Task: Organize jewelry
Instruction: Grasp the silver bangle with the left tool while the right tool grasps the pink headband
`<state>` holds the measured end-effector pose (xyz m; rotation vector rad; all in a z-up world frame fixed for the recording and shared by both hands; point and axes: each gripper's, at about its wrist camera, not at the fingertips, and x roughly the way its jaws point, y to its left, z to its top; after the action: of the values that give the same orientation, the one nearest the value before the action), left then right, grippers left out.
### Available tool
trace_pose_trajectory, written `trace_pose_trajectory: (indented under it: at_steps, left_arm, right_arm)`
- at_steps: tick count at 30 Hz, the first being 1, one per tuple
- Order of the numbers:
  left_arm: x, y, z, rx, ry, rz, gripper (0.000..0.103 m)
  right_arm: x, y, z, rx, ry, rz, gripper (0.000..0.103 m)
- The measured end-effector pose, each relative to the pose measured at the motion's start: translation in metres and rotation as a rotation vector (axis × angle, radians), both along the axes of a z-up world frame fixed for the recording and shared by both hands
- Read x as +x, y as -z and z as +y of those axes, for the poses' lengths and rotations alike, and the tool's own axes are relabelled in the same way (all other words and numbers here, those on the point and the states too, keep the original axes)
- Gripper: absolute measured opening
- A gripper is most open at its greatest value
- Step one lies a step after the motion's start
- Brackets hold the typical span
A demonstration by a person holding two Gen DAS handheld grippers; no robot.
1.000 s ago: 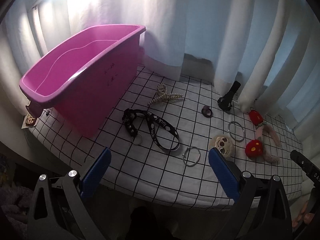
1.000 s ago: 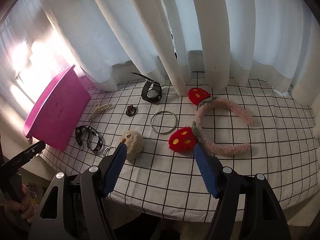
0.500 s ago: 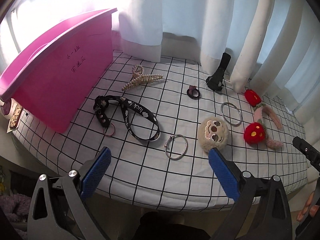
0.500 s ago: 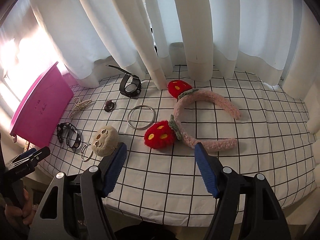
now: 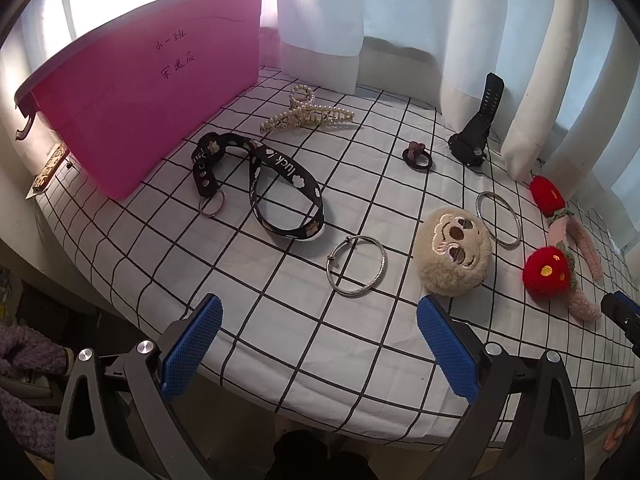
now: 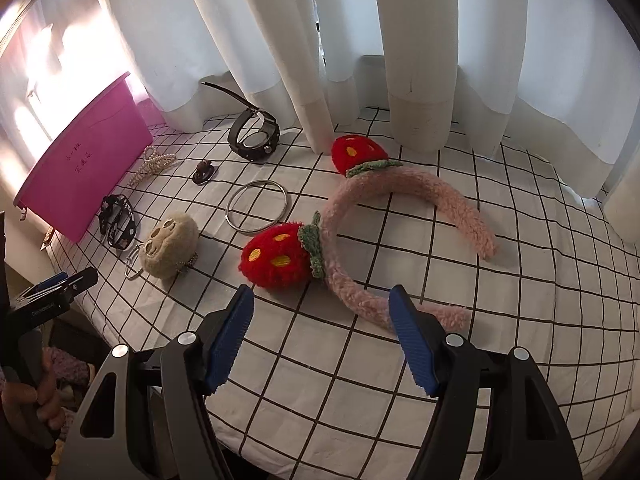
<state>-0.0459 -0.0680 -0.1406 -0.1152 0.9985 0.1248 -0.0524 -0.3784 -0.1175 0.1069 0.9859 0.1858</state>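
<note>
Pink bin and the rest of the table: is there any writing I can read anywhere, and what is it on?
"小一班" handwritten on the side of the pink bin, top line.
A second handwritten line below it, three characters; too scrawled to read surely.
"luck" in white on the black ribbon strap; the letters after it are cut off.
Small white print on the left gripper handle in the right wrist view: too blurred to read.

Grid-cloth table [image 5: 304, 344]: pink bin [image 5: 132, 92], lanyard [image 5: 280, 196], bangles [image 5: 356, 266], plush [image 5: 452, 256], headband [image 6: 400, 216], watch [image 6: 256, 136].

Bare cloth [image 5: 304, 344] lies near the table edge; farther, a bangle [image 5: 356, 266], plush face [image 5: 454, 256] and headband [image 6: 400, 240] crowd the way.
</note>
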Motion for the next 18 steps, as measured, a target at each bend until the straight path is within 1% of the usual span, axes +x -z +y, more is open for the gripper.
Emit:
trace_pose_trajectory:
  at_steps: [4, 6, 8, 10, 13, 18]
  left_arm:
    - [0.006, 0.020, 0.000, 0.018, 0.001, -0.009, 0.096]
    - [0.010, 0.032, 0.000, 0.012, 0.010, 0.000, 0.096]
    - [0.012, 0.040, 0.001, 0.018, 0.010, -0.011, 0.096]
    - [0.014, 0.046, 0.002, 0.021, -0.001, -0.020, 0.096]
    - [0.016, 0.052, 0.002, -0.007, -0.006, -0.038, 0.096]
    - [0.022, 0.056, -0.006, 0.027, 0.015, -0.066, 0.096]
  right_arm:
    - [0.004, 0.011, 0.002, -0.006, -0.008, -0.033, 0.067]
    - [0.005, 0.014, 0.002, 0.007, -0.002, -0.055, 0.067]
    - [0.006, 0.018, 0.004, 0.005, -0.016, -0.075, 0.067]
    - [0.008, 0.021, 0.009, -0.025, -0.023, -0.090, 0.067]
    - [0.009, 0.025, 0.010, -0.014, -0.025, -0.107, 0.067]
    - [0.012, 0.033, 0.012, -0.046, -0.026, -0.119, 0.067]
